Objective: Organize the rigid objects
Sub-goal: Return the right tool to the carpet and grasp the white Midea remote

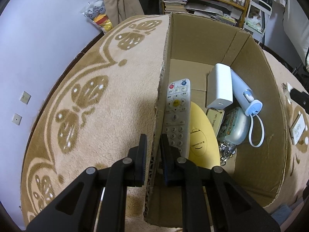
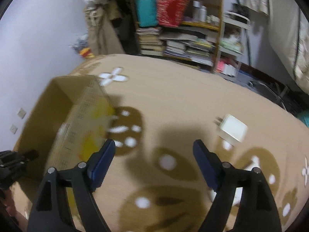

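Note:
A cardboard box (image 1: pixel 256 73) stands on a beige patterned rug. Inside lie a white remote (image 1: pixel 176 114), a yellow oval case (image 1: pixel 202 137), a white power bank (image 1: pixel 220 86), a pale blue device with a cord (image 1: pixel 245 94), a tag and a small tin. My left gripper (image 1: pixel 154 145) is shut on the box's left wall (image 1: pixel 164 58), one finger inside and one outside. My right gripper (image 2: pixel 154 152) is open and empty above the rug, with the box (image 2: pixel 77 114) to its left and a white charger plug (image 2: pixel 232 128) ahead to the right. The right wrist view is blurred.
Small white items (image 1: pixel 298 129) lie on the rug right of the box. A bookshelf (image 2: pixel 183 38) with books and bags stands beyond the rug. A lilac wall (image 1: pixel 38 48) runs along the left. A white object (image 2: pixel 239 189) lies partly hidden under my right finger.

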The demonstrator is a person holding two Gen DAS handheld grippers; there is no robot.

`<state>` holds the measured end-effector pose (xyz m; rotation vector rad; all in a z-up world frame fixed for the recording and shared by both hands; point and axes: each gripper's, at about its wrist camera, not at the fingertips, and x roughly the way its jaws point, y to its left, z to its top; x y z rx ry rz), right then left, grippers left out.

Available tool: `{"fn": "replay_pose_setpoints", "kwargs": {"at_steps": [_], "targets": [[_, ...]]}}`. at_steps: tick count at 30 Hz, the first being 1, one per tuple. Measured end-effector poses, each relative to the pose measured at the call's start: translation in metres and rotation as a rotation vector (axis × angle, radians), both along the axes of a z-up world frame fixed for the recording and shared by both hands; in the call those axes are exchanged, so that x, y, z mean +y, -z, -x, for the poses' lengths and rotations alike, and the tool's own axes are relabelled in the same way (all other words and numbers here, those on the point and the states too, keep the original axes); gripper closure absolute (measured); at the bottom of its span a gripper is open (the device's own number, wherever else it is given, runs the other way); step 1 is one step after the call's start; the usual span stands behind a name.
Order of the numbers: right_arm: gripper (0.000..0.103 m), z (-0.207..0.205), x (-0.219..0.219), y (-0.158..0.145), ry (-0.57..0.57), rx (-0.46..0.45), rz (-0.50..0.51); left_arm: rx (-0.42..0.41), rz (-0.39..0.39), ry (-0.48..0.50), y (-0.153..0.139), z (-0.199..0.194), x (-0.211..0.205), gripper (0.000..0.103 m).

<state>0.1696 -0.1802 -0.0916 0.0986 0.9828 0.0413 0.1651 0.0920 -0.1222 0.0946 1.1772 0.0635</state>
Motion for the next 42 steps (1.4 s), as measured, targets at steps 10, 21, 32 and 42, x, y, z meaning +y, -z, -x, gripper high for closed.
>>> {"fn": "replay_pose_setpoints", "kwargs": {"at_steps": [10,21,32,42], "targets": [[0.016,0.025,-0.064,0.026,0.158,0.080,-0.008,0.003,-0.013,0.001,0.001,0.000,0.001,0.089],[0.016,0.046,-0.115,0.055,0.369,0.146,-0.005,0.005,-0.025,0.005,0.002,0.001,0.000,0.089],[0.016,0.048,-0.129,0.080,0.445,0.188,-0.131,0.006,-0.044,0.015,0.002,0.001,-0.003,0.089],[0.014,0.041,-0.132,0.083,0.460,0.150,-0.150,0.010,-0.053,0.019,0.003,0.002,-0.002,0.089]]}}
